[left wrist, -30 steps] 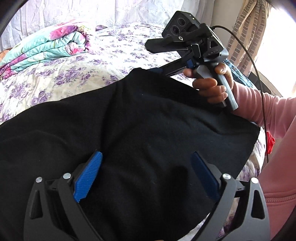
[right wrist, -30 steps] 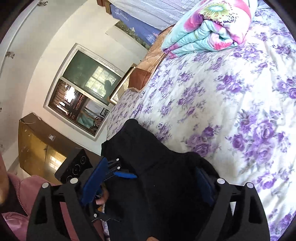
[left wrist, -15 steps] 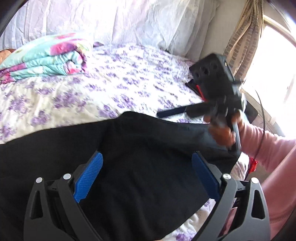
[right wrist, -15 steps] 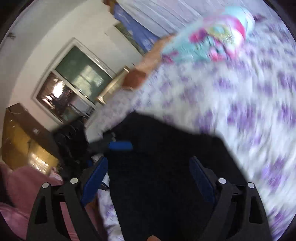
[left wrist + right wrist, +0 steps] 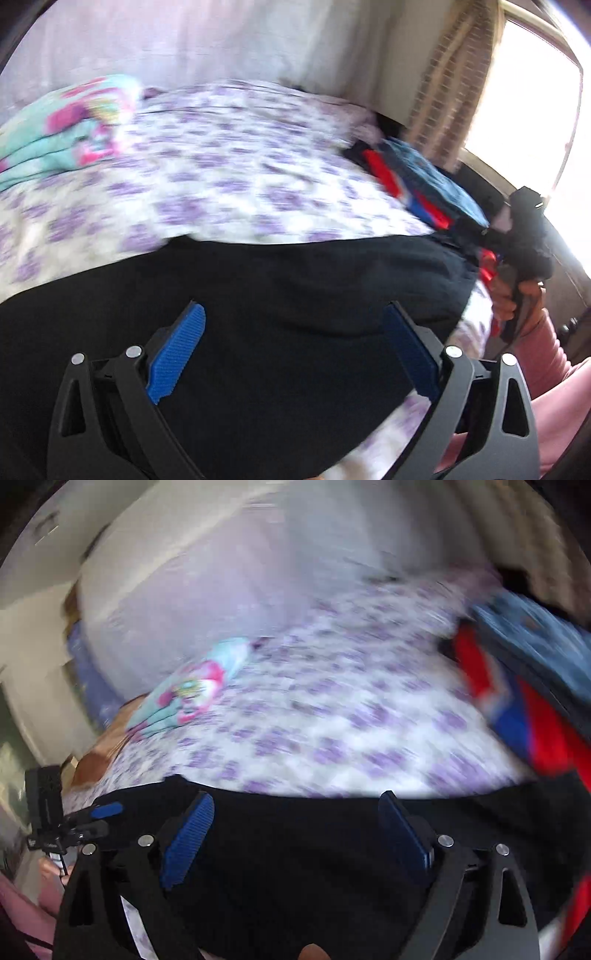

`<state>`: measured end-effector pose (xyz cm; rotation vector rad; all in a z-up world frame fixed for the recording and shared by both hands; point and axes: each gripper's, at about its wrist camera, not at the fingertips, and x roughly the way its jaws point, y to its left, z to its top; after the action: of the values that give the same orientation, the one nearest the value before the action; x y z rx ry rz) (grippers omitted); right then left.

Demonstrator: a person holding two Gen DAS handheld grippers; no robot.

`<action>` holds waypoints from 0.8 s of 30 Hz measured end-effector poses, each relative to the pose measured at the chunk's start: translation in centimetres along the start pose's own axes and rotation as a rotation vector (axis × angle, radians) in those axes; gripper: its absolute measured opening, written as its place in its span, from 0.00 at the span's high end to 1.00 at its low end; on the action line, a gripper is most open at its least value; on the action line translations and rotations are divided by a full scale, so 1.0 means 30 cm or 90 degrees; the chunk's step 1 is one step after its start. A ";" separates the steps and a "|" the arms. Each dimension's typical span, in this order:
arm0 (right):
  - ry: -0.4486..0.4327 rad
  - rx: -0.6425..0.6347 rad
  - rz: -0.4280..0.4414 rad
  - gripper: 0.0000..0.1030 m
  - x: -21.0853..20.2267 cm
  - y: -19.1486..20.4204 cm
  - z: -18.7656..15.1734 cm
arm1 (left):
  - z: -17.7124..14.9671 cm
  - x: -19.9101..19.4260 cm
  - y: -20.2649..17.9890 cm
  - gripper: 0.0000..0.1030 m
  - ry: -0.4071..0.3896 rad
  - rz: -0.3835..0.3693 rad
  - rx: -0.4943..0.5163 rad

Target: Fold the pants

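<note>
Black fabric pants (image 5: 295,332) lie spread across the near edge of the purple-flowered bedsheet (image 5: 240,192), filling 6 o'clock in both views; left gripper (image 5: 295,350) hangs over the cloth, blue pads wide apart, nothing between them; at 10 o'clock a folded turquoise-and-pink blanket (image 5: 62,129); right gripper (image 5: 295,834) likewise spread over the pants, and blurred red-and-blue clothes (image 5: 524,701) sit at 2 o'clock

Before me lies a bed (image 5: 236,192) in a purple-flowered sheet, a folded floral quilt (image 5: 62,136) on it; a bright window (image 5: 528,103) with a checked curtain (image 5: 454,85) is at right.
</note>
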<state>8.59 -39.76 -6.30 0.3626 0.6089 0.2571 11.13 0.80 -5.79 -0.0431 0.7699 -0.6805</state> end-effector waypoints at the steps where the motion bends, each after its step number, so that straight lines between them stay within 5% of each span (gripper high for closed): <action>1: 0.014 0.041 -0.053 0.11 -0.016 -0.099 -0.029 | 0.008 0.038 -0.039 0.08 0.008 -0.016 0.006; 2: 0.018 0.055 -0.128 0.11 -0.028 -0.181 -0.052 | 0.014 0.073 -0.067 0.08 0.014 -0.031 0.006; 3: 0.008 0.052 -0.249 0.23 -0.062 -0.270 -0.071 | 0.020 0.104 -0.091 0.08 0.023 -0.047 0.005; 4: -0.003 0.052 -0.274 0.41 -0.092 -0.314 -0.087 | 0.025 0.143 -0.126 0.08 0.036 -0.066 0.002; 5: -0.019 0.069 -0.261 0.42 -0.132 -0.346 -0.094 | 0.029 0.167 -0.151 0.08 0.043 -0.073 0.003; 7: -0.080 0.103 -0.233 0.21 -0.243 -0.353 -0.102 | 0.028 0.210 -0.204 0.08 0.054 -0.077 0.016; 9: -0.127 0.051 -0.283 0.20 -0.295 -0.290 -0.115 | 0.020 0.241 -0.233 0.08 0.066 -0.078 0.025; 12: -0.113 0.013 -0.369 0.20 -0.291 -0.272 -0.124 | 0.009 0.284 -0.271 0.08 0.093 -0.081 0.027; 18: -0.062 0.090 -0.281 0.51 -0.231 -0.386 -0.142 | 0.014 0.305 -0.302 0.08 0.107 -0.082 0.031; 21: -0.066 0.072 -0.296 0.81 -0.201 -0.389 -0.125 | 0.020 0.308 -0.315 0.08 0.106 -0.077 0.036; 24: -0.062 0.071 -0.295 0.90 -0.206 -0.400 -0.113 | 0.020 0.315 -0.323 0.08 0.102 -0.077 0.032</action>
<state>3.20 -51.87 -10.60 0.3296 0.5961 -0.2386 11.06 -12.46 -8.63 0.0110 0.9097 -0.8251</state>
